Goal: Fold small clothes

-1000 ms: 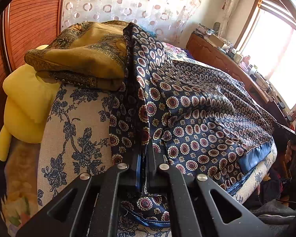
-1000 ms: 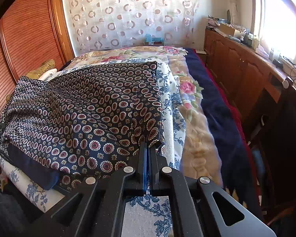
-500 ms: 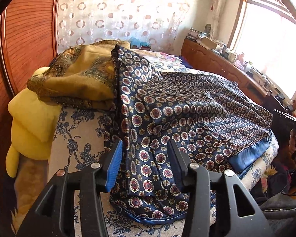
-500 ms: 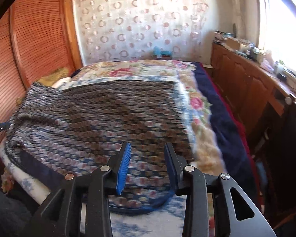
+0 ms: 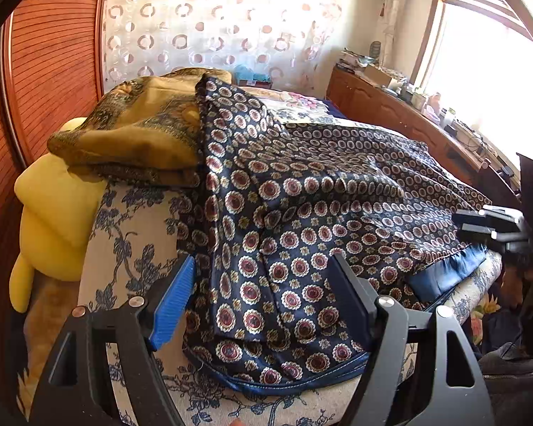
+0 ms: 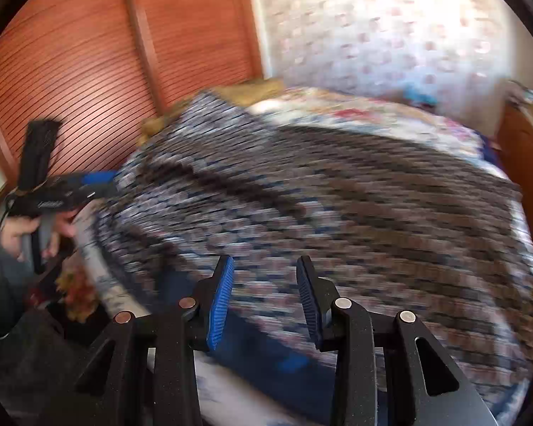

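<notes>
Left gripper (image 5: 263,296) jaws opening over patterned cloth (image 5: 319,191); nothing gripped.

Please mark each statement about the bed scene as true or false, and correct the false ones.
1. The navy patterned cloth lies spread on the bed. True.
2. The left tool is clamped on the cloth. False: its jaws are opening and no pad presses on the cloth.
3. A brown-gold cloth lies bunched beside the navy one. True.
4. The right tool holds a sock. False: nothing is between its pads.
5. A yellow cushion sits at the bed's edge. True.
</notes>
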{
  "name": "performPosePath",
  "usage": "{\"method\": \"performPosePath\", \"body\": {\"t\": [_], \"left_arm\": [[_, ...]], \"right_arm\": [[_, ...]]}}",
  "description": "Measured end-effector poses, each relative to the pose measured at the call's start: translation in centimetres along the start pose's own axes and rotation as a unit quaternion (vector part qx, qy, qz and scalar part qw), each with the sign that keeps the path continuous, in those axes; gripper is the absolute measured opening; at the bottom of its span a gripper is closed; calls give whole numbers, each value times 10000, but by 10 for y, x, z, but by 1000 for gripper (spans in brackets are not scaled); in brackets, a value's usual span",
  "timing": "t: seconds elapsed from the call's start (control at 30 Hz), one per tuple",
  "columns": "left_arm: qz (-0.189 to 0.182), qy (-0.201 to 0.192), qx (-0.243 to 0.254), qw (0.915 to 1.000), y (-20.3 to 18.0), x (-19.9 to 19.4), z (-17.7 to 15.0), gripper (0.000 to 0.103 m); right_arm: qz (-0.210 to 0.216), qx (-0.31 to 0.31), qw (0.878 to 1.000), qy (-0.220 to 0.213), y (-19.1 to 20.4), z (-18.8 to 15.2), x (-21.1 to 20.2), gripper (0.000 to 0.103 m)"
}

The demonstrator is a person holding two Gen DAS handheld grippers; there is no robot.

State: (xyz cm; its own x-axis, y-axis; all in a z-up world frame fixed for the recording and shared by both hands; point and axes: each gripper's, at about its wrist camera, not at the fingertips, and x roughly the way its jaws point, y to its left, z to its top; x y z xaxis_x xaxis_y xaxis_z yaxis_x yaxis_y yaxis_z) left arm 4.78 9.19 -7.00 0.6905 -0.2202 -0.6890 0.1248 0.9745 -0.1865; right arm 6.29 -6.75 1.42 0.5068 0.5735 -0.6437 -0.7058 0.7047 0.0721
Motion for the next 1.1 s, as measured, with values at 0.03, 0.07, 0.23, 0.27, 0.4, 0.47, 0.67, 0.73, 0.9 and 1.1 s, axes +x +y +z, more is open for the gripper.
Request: {"method": "performPosePath", "body": {"t": [0.03,0.07,0.23,0.27,0.4,0.47,0.67,0.73,0.9,1.1], "left_arm": [[23,4,-18,10000,1,0,-2,77],[38,15,-29,10000,2,0,-3,77],[141,-4,-38,9999,4,-2,-7,77],[142,-11,-58,9999,5,-3,-7,77],[151,-10,-87,9998,6,-3,-8,77],[148,-1,-87,9999,6,-3,-9,77],[205,37,-106,9997,8,0,-10,77],[232,33,-139,9996,9,1,-10,77],[377,-2,-231,9990,13,3,-7,77],[411,-36,-215,9989,13,7,-3,77]], "right_arm": [[97,-65,9999,45,5,2,8,38],[206,-143,9996,97,7,8,19,38],[609,-585,9961,258,31,16,44,38],[636,-636,9955,289,31,15,45,38],[391,-893,9939,511,35,14,67,38],[269,-909,9935,631,37,14,84,38],[22,-937,9932,695,47,0,104,19],[31,-911,9935,684,49,-1,103,6],[444,-874,9931,638,54,-7,84,1],[727,-816,9923,587,61,-15,68,1]]}}
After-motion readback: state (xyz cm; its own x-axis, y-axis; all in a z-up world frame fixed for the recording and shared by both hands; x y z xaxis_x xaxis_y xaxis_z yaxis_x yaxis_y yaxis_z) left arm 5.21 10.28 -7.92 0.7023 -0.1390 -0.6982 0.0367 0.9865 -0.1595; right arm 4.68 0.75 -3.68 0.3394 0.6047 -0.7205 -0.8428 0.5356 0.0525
